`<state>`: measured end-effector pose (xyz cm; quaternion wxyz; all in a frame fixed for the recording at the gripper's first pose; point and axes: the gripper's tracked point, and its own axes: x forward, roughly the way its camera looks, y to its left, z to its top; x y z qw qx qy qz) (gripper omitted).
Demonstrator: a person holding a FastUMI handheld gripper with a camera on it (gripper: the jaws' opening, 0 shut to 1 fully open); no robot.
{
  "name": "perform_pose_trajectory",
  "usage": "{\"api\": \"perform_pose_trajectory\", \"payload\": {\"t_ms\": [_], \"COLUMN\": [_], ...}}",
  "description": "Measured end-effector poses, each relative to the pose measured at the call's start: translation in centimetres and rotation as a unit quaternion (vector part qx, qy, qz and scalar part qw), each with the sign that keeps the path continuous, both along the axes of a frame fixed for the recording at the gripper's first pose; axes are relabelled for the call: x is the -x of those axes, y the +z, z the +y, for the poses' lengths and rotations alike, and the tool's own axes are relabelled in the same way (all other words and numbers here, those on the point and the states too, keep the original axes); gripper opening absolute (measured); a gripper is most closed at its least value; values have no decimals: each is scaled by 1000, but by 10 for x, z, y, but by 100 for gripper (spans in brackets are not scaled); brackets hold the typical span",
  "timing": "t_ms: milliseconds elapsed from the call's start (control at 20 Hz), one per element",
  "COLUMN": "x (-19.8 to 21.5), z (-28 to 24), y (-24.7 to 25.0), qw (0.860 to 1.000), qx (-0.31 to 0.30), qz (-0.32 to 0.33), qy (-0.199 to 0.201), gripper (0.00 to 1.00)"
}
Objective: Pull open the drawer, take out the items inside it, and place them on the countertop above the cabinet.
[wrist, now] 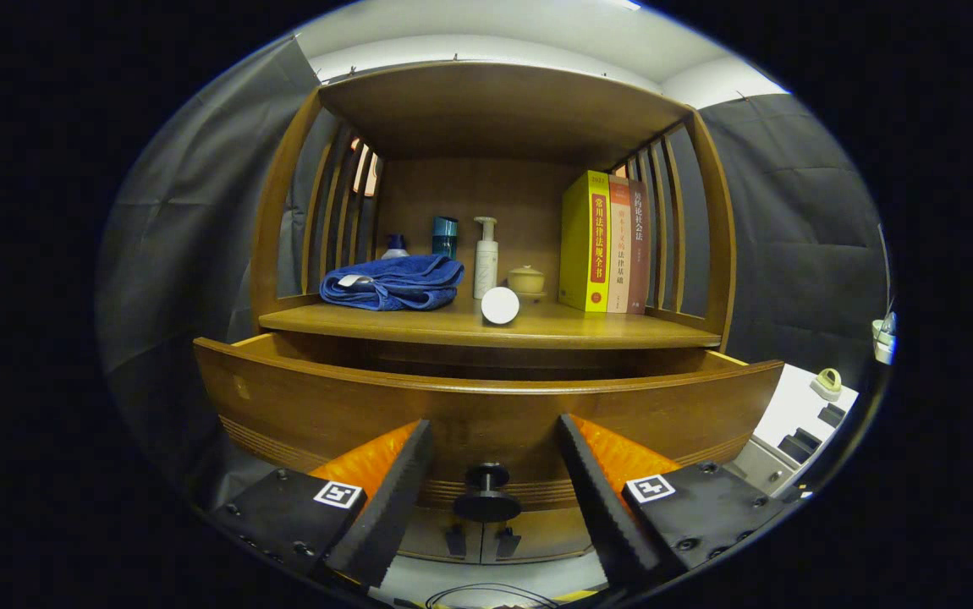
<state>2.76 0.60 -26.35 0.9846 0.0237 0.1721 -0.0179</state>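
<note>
Jaws apart, drawer knob (pixel 486 489) between them untouched, drawer (pixel 486 406) pulled open

My gripper (pixel 493 440) hangs with its fingers spread wide, nothing between them. Ahead, the drawer (pixel 486 406) is warm brown wood with fine grooved lines along its lower front, and its knob (pixel 486 491) is black. On the brown countertop (pixel 554 326) lie a deep blue towel (pixel 393 283), a white round object (pixel 500 305), a white pump bottle (pixel 486 258), a teal jar (pixel 444 235), a small bowl (pixel 526 279) that looks pale tan, and a yellow book (pixel 585 243) with a red spine panel.
</note>
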Motion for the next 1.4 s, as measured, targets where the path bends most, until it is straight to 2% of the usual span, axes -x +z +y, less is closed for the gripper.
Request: {"api": "perform_pose_trajectory", "payload": {"t_ms": [300, 1400], "x": [-27, -67], "z": [0, 10], "y": [-11, -33], "qw": [1000, 1000], "qx": [-3, -7], "qz": [7, 18], "qy": [-2, -4], "gripper": [98, 99]}}
